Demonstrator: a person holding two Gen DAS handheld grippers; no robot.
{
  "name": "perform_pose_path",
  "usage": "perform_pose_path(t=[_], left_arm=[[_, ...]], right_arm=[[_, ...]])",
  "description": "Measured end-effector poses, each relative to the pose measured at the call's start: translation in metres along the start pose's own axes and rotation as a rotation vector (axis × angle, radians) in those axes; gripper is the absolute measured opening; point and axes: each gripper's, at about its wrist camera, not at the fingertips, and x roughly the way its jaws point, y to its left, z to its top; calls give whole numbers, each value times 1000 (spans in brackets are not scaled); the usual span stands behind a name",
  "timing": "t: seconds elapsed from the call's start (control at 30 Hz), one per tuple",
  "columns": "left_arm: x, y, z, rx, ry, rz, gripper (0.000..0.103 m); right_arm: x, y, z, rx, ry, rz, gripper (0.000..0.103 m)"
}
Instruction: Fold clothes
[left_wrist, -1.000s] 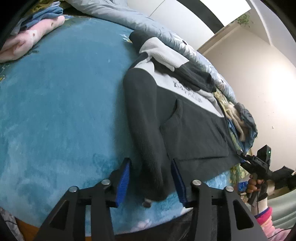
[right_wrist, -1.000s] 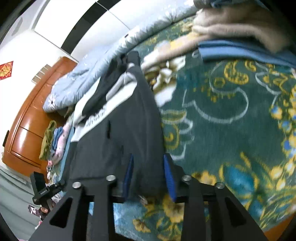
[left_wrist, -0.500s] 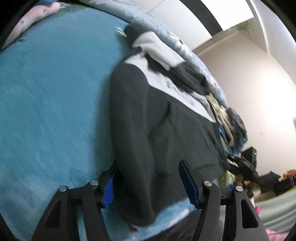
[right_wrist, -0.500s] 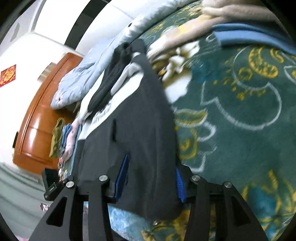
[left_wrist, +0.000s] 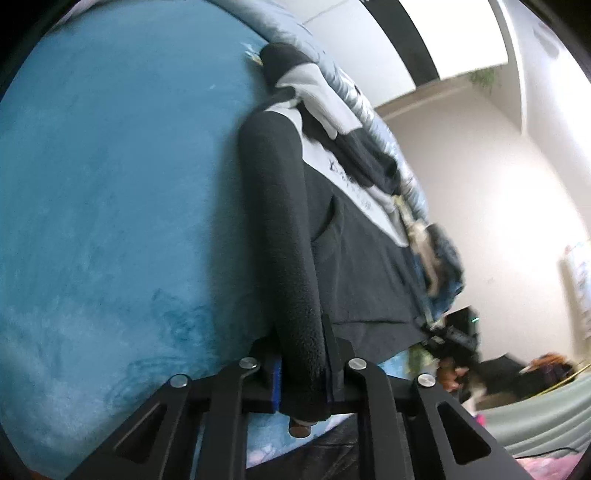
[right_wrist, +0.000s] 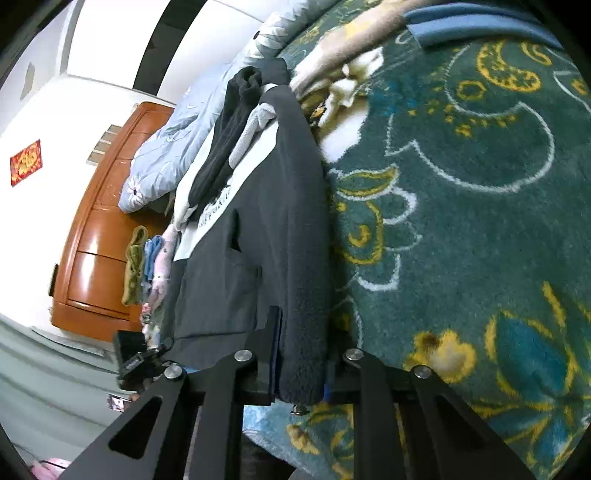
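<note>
Bed, blanket (left_wrist: 92, 203): plush teal cover filling the left half of the left wrist view; in the right wrist view the same blanket (right_wrist: 480, 221) is showing a yellow and white floral pattern across the right half of the frame.

Fleece jacket (left_wrist: 354, 258): dark grey with a white chest band carrying lettering, lying flat on the blanket and running from lower centre to upper centre of both views. The hood end is lying at the upper centre, against a pale blue quilt (left_wrist: 347, 88). One side edge is standing as a thick roll down the frame centre (right_wrist: 303, 258).

Wooden headboard (right_wrist: 99, 236): glossy orange-brown, sitting at the left of the right wrist view, with a stack of folded clothes (right_wrist: 147, 266) lying beside it.

Loose garments (right_wrist: 343, 70): beige and blue pieces lying at the upper right of the right wrist view, past the jacket.

Left claw (left_wrist: 301, 373): sitting at lower centre, jaws drawn in tight on the jacket's rolled side near the hem, blue pads pressing the fleece.

Right claw (right_wrist: 299, 363): sitting at lower centre, jaws likewise pinching the jacket's opposite rolled side near the hem.

Hand (left_wrist: 452, 376): showing at the lower right of the left wrist view, gripping a black handle; blurred.
</note>
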Motion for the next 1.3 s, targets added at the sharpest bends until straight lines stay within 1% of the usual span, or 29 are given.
perform_pose_path(t=[0.1, 0.27, 0.37, 0.5, 0.6, 0.67, 0.8, 0.87, 0.9, 1.03, 1.17, 1.3], left_arm=[[-4, 2, 3, -25, -18, -76, 14], [-19, -16, 24, 9, -79, -168, 13], [-22, -28, 49, 27, -109, -192, 13], [-26, -44, 82, 51, -148, -224, 13], [-29, -56, 107, 69, -178, -248, 13], [-27, -65, 132, 76, -193, -247, 13], [-21, -78, 186, 75, -218, -232, 13], [-14, -78, 220, 43, -221, -216, 13], [-9, -76, 235, 25, -224, -201, 13], [16, -60, 286, -57, -229, -150, 13], [38, -34, 325, -141, -213, -112, 13], [65, -8, 353, -212, -186, -76, 13]], right_arm=[[-5, 6, 7, 9, -27, 66, 16], [-12, 17, 19, 25, -72, 176, 16], [-17, 24, 26, 34, -99, 242, 16], [-24, 38, 54, 59, -167, 313, 16], [-25, 51, 79, 65, -211, 347, 16], [-24, 60, 97, 62, -227, 353, 16], [-24, 72, 145, 76, -261, 342, 16], [-18, 79, 171, 88, -265, 340, 16], [-14, 84, 185, 89, -267, 326, 16], [14, 95, 235, 109, -264, 248, 16], [47, 96, 276, 129, -255, 153, 16], [77, 87, 309, 160, -246, 68, 16]])
